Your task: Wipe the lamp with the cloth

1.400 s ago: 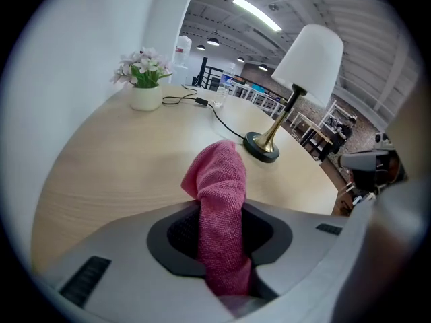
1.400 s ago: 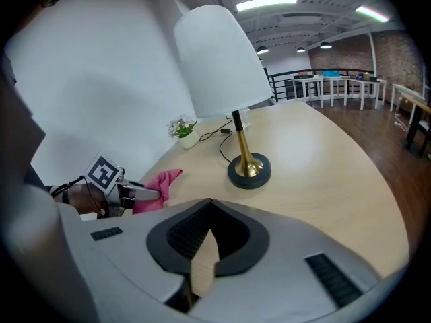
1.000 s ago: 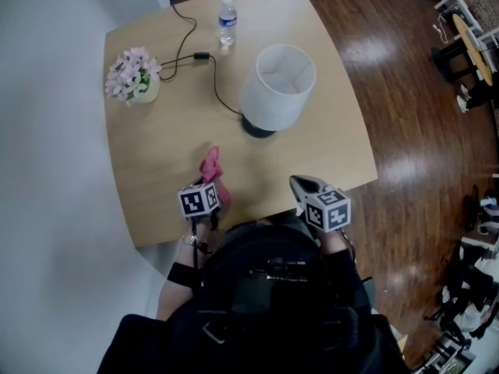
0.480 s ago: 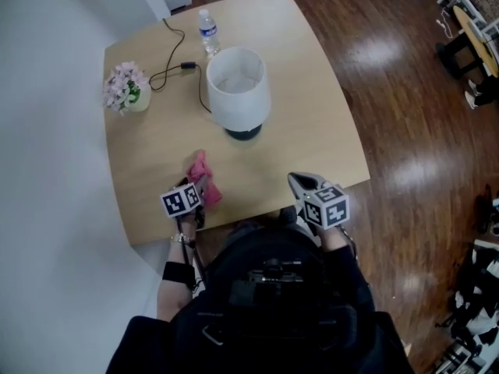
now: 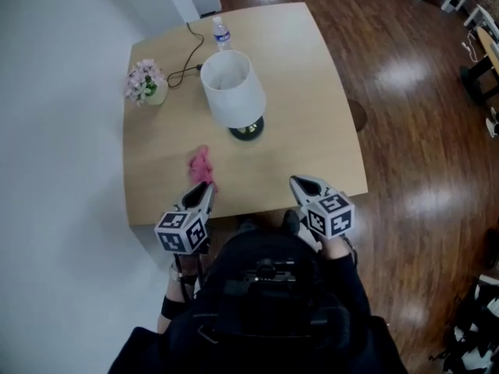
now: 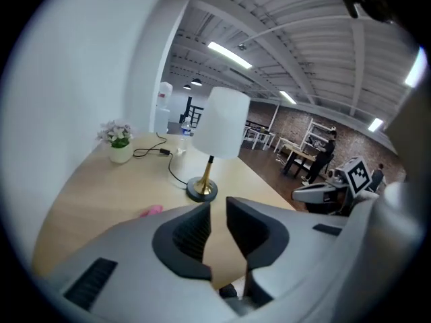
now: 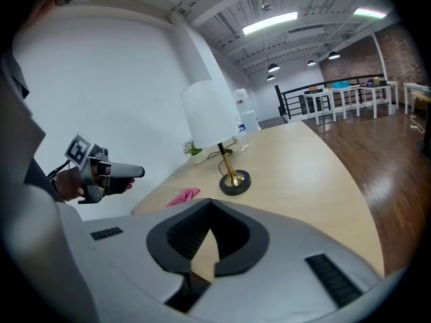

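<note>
Grey left gripper [image 5: 204, 188] hangs over the bench [image 5: 312, 123] edge. Its jaws stand partly apart, have just been closing, and hold nothing. Right gripper [image 5: 298, 182] is clenched and empty. Pink cloth [image 5: 201, 164] lies loose on the bench just ahead of the left gripper, near the lamp [image 5: 232, 92]. Recommendation: reopen, descend onto the cloth's bunched middle, clamp firmly before lifting.

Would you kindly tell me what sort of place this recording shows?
Probably a loft-style office or workshop: there is a brick wall, strip lights overhead, and a wide wooden floor.
</note>
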`<state>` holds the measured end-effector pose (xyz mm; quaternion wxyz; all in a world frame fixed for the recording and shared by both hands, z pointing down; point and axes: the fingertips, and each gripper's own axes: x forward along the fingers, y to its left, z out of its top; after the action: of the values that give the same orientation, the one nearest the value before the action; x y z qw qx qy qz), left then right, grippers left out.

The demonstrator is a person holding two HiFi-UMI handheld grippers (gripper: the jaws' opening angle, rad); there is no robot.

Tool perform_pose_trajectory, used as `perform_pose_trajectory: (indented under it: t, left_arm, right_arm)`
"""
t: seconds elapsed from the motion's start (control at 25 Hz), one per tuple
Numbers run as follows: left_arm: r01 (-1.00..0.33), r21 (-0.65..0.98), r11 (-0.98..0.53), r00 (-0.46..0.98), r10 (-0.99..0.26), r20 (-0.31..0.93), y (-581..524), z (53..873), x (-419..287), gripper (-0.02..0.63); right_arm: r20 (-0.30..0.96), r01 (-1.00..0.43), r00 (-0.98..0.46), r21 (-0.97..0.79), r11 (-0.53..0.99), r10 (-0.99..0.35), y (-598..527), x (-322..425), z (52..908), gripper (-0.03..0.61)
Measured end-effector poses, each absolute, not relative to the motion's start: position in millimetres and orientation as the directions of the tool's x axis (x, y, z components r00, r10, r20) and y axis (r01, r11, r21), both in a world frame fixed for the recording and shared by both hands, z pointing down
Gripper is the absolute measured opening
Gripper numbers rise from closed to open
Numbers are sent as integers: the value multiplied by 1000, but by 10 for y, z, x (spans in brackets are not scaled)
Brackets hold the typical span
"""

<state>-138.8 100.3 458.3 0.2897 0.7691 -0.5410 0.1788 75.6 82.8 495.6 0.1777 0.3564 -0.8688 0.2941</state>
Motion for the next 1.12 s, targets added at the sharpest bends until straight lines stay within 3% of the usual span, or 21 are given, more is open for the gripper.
perform_pose_trajectory:
  t: [0.08, 0.4, 0.76, 1.12]
  left_arm:
    - [-931, 255, -263, 365, -723, 587, 1129, 4568, -1131, 14]
    - [-935, 247, -253, 354, -664, 659, 1577, 4941, -842, 14]
    - [-888, 282, -364, 454, -591, 666, 1742, 5066, -840, 14]
    - [-883, 271, -384, 460, -590, 663, 1695, 5038, -1075, 14]
  right_arm:
    - [507, -701, -704, -388, 598, -497, 890, 769, 4923, 9]
    - [501, -636, -755, -405, 657, -423, 1285, 754, 5023, 9]
    - [526, -712, -695, -410, 570, -491, 1471, 694, 5038, 9]
    - [533, -726, -681, -398, 561, -502, 1446, 449, 4992, 9]
